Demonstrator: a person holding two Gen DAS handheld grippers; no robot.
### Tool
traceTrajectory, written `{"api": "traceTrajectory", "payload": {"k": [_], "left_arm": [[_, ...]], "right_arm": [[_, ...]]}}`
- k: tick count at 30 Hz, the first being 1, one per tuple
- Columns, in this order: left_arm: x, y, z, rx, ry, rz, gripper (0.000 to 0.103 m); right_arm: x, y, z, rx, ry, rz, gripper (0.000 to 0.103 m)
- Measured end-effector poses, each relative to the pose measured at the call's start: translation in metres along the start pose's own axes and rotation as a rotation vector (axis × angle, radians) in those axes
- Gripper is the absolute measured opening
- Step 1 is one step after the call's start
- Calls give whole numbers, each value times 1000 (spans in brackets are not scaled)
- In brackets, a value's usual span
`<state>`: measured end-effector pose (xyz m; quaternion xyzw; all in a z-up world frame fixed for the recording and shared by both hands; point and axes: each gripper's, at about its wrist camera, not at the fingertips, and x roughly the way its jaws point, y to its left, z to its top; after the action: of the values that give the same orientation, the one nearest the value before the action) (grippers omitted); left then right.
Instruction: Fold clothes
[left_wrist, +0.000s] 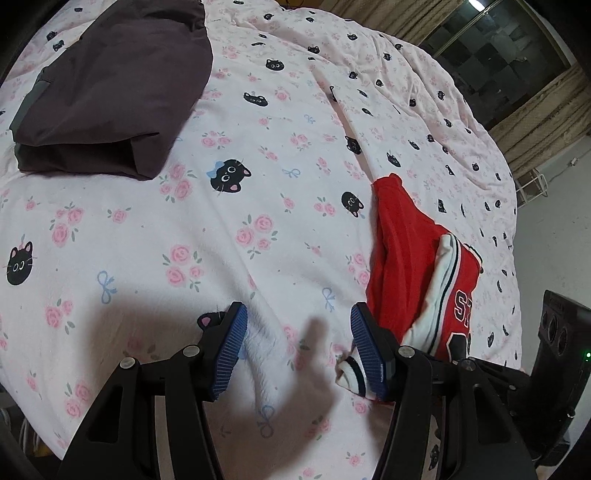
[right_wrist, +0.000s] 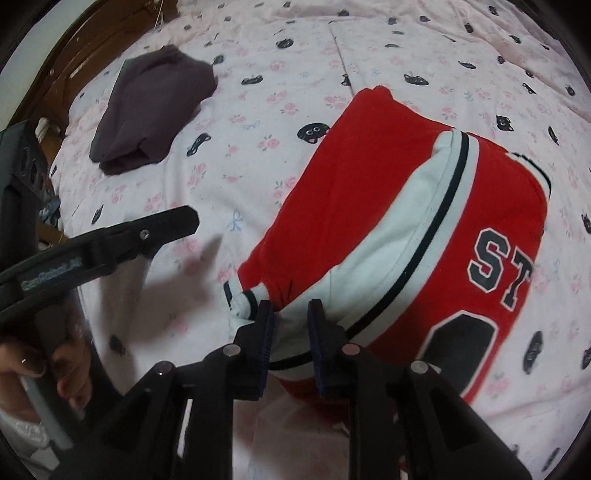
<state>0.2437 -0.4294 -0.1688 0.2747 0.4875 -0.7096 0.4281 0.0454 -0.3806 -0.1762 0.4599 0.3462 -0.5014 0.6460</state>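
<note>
Red jersey (right_wrist: 388, 206) reads as soft matt knit cloth, with white ribbed trim and stitched-on letters; pink bedsheet (left_wrist: 207, 236) is matt printed cotton, lightly wrinkled; dark folded garment (left_wrist: 122, 92) is smooth, dull woven cloth; left gripper (left_wrist: 297, 347) shows matt black plastic, bright metal pins, blue ridged rubbery pads (left_wrist: 231, 354).

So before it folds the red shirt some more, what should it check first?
1. Red jersey lies on the bedspread: ok.
2. White sleeve folded across the jersey: ok.
3. Right gripper at the sleeve cuff, fingers apart, not pinching: ok.
4. Left gripper open, holding nothing: ok.
5. Folded dark garment lies apart from the jersey: ok.
6. Jersey's underside lying smooth: cannot tell.
</note>
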Motion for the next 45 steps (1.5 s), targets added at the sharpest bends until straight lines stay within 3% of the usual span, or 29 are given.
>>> {"api": "traceTrajectory", "payload": {"k": [3, 5, 7, 9, 11, 15, 21, 28, 33, 37, 45], "left_arm": [[-3, -5, -1, 26, -12, -11, 53], [-4, -11, -2, 54, -19, -15, 53], [-3, -18, -5, 83, -22, -22, 53], [0, -23, -6, 99, -17, -40, 53], [4, -32, -8, 124, -5, -61, 53], [11, -50, -15, 177, 15, -87, 53], [23, -63, -23, 251, 3, -45, 53], [43, -56, -27, 324, 27, 3, 57], [46, -48, -26, 298, 47, -29, 57], [48, -45, -25, 297, 54, -46, 57], [49, -34, -19, 279, 88, -109, 57]], "right_arm": [[-22, -20, -8, 132, -90, 98, 22], [-40, -42, -19, 242, -165, 187, 32], [-61, -72, -40, 372, -263, 266, 52], [-78, -102, -62, 491, -340, 342, 61], [-83, -129, -86, 598, -368, 403, 66], [-79, -162, -119, 725, -356, 430, 66], [-66, -168, -134, 744, -352, 459, 66], [-67, -168, -110, 697, -404, 434, 66], [-70, -175, -92, 661, -434, 398, 69], [-36, -184, -85, 675, -324, 399, 73], [-24, -167, -81, 626, -326, 369, 74]]}}
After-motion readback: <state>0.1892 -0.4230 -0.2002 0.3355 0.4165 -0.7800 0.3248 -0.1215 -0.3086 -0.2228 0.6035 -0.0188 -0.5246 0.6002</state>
